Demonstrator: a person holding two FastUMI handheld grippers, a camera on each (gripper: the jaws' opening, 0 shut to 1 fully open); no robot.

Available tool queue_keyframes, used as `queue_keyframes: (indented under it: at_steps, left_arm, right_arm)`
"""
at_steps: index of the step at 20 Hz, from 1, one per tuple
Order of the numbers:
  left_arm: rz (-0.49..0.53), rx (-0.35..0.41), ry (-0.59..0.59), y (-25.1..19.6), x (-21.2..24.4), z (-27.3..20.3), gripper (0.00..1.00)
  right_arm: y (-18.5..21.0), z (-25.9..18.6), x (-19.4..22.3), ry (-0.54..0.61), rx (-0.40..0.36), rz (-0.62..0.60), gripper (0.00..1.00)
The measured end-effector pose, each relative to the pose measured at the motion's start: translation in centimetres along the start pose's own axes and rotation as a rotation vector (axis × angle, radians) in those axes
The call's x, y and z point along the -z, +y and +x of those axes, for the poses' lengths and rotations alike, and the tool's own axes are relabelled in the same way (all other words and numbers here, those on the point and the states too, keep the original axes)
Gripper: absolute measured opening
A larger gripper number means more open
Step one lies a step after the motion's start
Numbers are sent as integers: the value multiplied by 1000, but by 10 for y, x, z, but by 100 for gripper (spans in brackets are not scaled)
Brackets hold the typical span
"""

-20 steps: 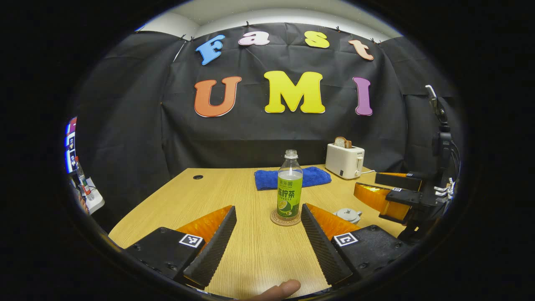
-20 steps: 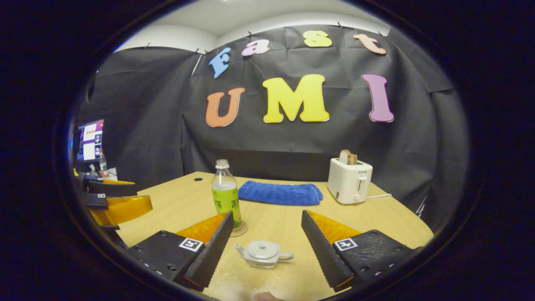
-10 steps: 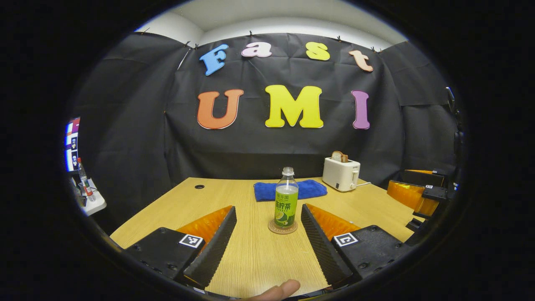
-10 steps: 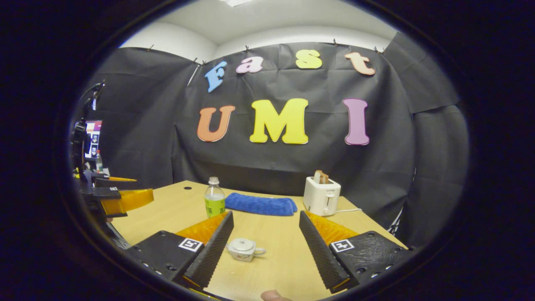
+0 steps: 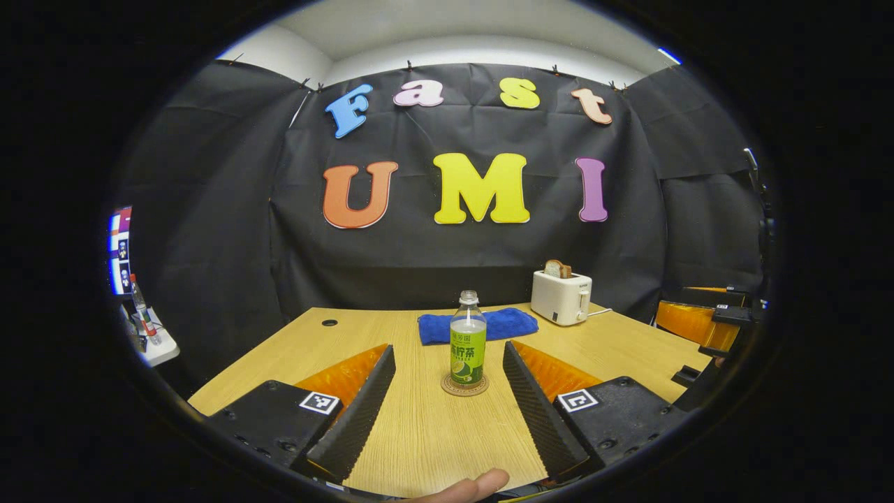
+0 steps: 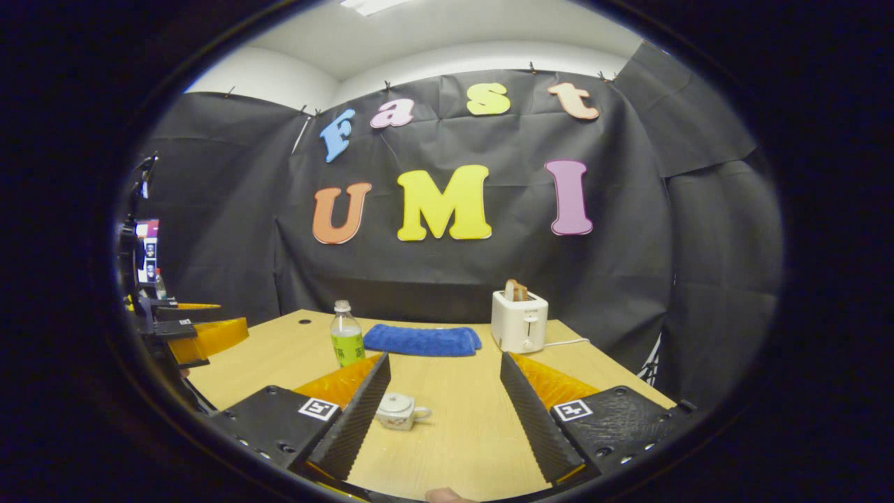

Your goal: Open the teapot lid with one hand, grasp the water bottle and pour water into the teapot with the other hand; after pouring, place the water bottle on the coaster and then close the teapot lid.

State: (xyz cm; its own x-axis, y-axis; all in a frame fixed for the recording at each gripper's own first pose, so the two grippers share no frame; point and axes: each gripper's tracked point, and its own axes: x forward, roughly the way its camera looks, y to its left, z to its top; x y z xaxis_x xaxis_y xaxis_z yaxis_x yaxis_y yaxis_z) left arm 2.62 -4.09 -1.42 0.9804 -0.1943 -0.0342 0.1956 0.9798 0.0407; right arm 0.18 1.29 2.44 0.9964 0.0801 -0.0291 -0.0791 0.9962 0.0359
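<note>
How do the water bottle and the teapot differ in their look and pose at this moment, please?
The water bottle is tall and slim, clear with a green label; the teapot is squat and pale, with a handle at its side. The water bottle stands on a round coaster; the teapot sits straight on the wooden table. The water bottle's mouth has no cap; the teapot's lid is on. Both stand upright, and no gripper holds either.

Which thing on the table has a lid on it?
The little white teapot has its lid on. The water bottle on the coaster stands open-topped, with no cap.
</note>
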Motion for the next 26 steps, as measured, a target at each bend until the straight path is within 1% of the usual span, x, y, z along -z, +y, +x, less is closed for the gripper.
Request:
queue_keyframes:
  at_steps: [7, 9, 10, 12, 15, 16, 18, 19, 22, 23, 24, 26]
  left_arm:
    - [-6, -24, 1, 8, -1, -1, 97]
    - [-15, -21, -6, 6, -3, -2, 97]
    - [-18, -15, -13, 4, -4, -3, 97]
    - [-14, -15, -30, 4, -10, -4, 97]
    - [-17, -12, -25, -1, -6, -3, 97]
    - [-14, -12, -23, -1, -6, -2, 97]
    - [-7, -22, -11, 1, -2, 0, 97]
    - [-7, -27, -6, 0, 0, 1, 97]
    - [-42, -10, 13, -6, 6, 6, 97]
    - [-55, -1, 20, -9, 8, 8, 97]
    - [-61, -2, 32, -10, 12, 10, 97]
    - [-57, -25, 42, -6, 17, 14, 97]
  right_arm:
    - [15, 12, 10, 31, -28, -7, 95]
    - [17, 12, 10, 32, -34, -22, 95]
    - [17, 12, 11, 36, -31, -25, 94]
    - [14, 12, 10, 34, -29, -17, 95]
    - [4, 13, 11, 35, -6, -9, 95]
    - [0, 13, 12, 38, -1, -3, 97]
    - [-8, 14, 12, 38, 6, 4, 96]
    - [-13, 14, 14, 38, 12, 7, 97]
    - [-27, 18, 15, 33, 22, 14, 97]
    - [-30, 19, 17, 31, 23, 17, 95]
    - [-32, 20, 19, 32, 18, 21, 95]
    - [-35, 23, 24, 34, 4, 28, 95]
